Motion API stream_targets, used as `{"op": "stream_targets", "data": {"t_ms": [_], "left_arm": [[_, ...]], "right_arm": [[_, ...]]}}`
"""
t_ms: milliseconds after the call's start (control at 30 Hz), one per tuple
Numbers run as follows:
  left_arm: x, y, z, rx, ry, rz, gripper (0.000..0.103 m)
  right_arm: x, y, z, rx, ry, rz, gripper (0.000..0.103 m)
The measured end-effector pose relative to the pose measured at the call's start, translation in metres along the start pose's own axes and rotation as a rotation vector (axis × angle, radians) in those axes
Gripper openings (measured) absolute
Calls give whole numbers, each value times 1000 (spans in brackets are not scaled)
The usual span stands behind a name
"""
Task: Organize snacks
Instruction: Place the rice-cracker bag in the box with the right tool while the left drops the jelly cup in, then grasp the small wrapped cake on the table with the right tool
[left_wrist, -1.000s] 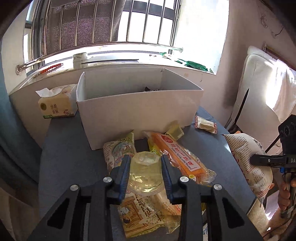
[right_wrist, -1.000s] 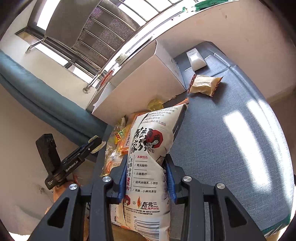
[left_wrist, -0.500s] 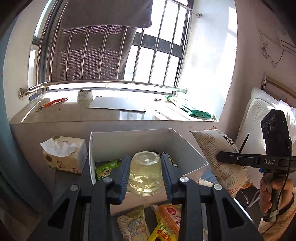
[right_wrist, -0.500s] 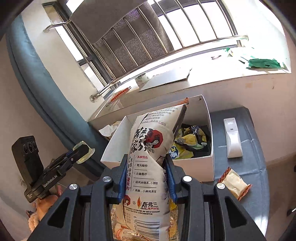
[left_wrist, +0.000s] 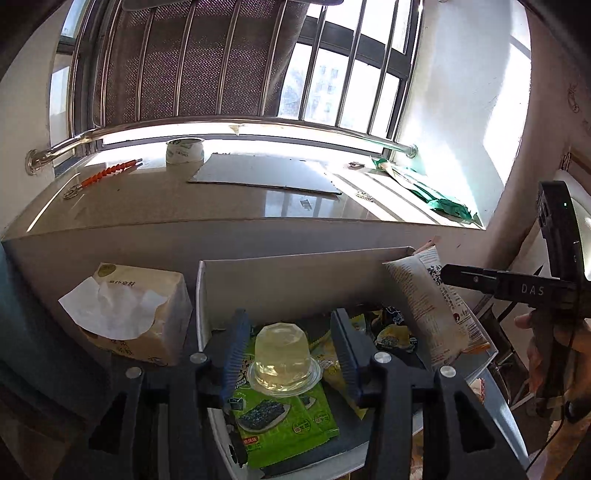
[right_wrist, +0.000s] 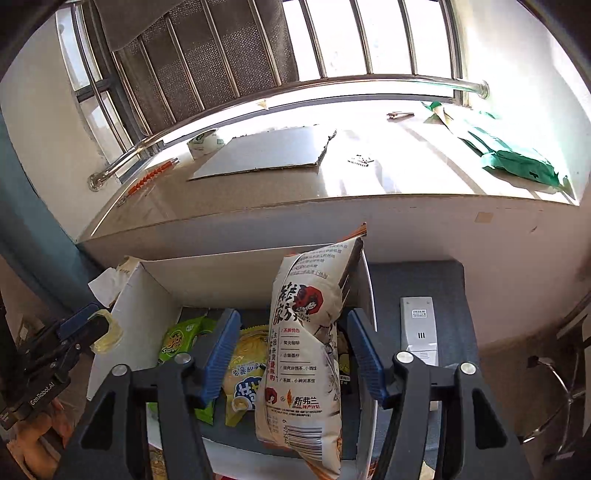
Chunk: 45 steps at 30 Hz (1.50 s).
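Both grippers, left (left_wrist: 288, 354) and right (right_wrist: 291, 354), hang spread and released over the white box (left_wrist: 295, 273), jelly cup (left_wrist: 282, 356) near its left wall, chip bag (right_wrist: 310, 343) against its right wall, apparently to drop inside.

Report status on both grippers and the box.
Left gripper open, jelly cup loose between fingers. Right gripper open around snack bag. Both over white box. Nothing blocking.

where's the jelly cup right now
In the left wrist view the jelly cup sits upside down on the green seaweed pack inside the white box, between the open jaws of the left gripper.
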<state>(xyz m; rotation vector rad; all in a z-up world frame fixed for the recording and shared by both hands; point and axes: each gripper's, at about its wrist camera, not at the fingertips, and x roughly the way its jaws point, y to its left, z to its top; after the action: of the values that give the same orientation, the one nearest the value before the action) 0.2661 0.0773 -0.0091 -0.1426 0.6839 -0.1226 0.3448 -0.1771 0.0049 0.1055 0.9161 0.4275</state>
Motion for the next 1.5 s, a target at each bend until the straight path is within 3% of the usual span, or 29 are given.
{"op": "stream_targets", "data": {"t_ms": [33,133,367,467,633,733,900,1067,1167,1500], "left_arm": [[-2,0,-3,-1,-7,10,97],[-17,0,-9,-5,-44,-13,103],[-75,-14,-24,-6,-113,-61,103],[-104,-27,-42,5,-134,-68,103],[-144,-57,-87,46,-156,-45,103],[-158,-74,-121,44,-141,-14,103],[-169,-94,-181,-11,-89,-31,103],[-177,-103,-211,-57,-86,-75,103],[-178,-106,-213,-45,-103,-85,103],[-184,-99,-216,-39,-145,-55,103]], "right_arm": [[-2,-3,-2,16,-8,16,103],[-16,-1,-9,2,-63,-18,103],[-77,22,-46,-104,-160,24,103],[-108,29,-80,-127,-212,76,103],[-145,34,-143,-116,-225,146,103],[-158,32,-182,-97,-211,147,103],[-171,19,-237,-61,-190,87,103],[-175,3,-274,-80,-169,31,103],[-166,-12,-285,-68,-147,-8,103],[-145,-33,-281,-19,-122,-21,103]]}}
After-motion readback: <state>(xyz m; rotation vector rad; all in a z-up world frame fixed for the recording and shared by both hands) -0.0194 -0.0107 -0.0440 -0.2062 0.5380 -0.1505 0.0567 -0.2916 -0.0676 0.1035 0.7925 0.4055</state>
